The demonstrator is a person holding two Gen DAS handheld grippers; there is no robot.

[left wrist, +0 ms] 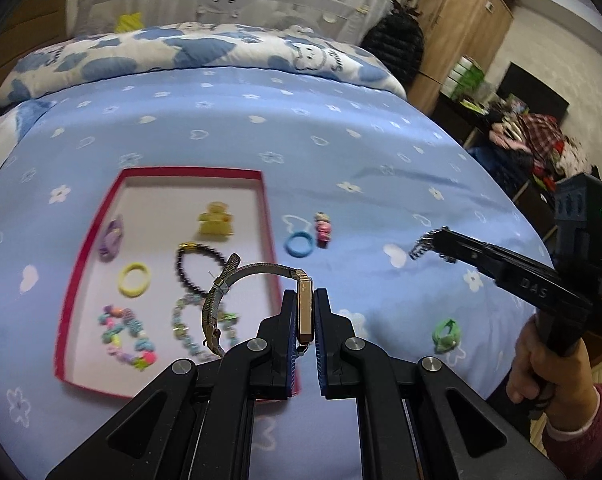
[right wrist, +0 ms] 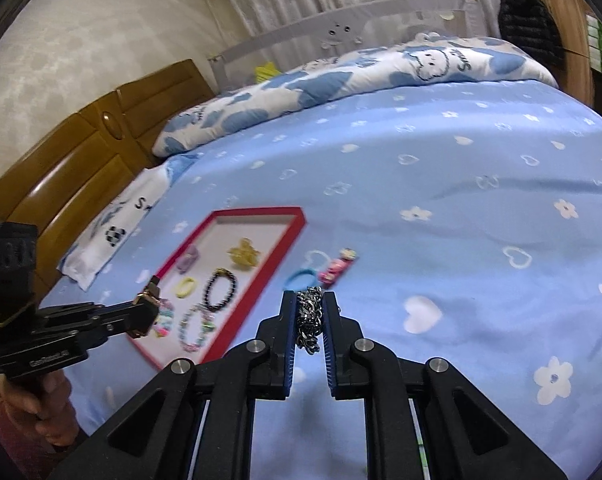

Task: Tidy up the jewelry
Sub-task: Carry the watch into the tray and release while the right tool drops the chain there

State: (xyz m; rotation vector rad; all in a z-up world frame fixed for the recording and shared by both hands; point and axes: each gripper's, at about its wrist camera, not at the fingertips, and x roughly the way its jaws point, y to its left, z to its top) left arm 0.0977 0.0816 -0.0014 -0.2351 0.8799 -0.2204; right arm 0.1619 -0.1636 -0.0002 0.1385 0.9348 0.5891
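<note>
Watch (left wrist: 304, 312) — pinched in left tongs (left wrist: 304, 300) | chain (right wrist: 310, 316), apparently — clamped in right tongs (right wrist: 310, 300)

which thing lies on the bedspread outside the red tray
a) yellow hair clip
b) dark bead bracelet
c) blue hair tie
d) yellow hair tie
c: the blue hair tie lies on the bedspread just right of the red tray, beside a small pink clip; the others sit inside.

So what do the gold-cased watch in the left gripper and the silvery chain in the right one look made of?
Gold-cased watch: apparently polished gold-toned metal, its shiny case clamped in the left gripper, with a woven mesh metal strap. Silvery chain: likely steel-coloured metal, glinting interlocked links bunched in the right gripper.
</note>
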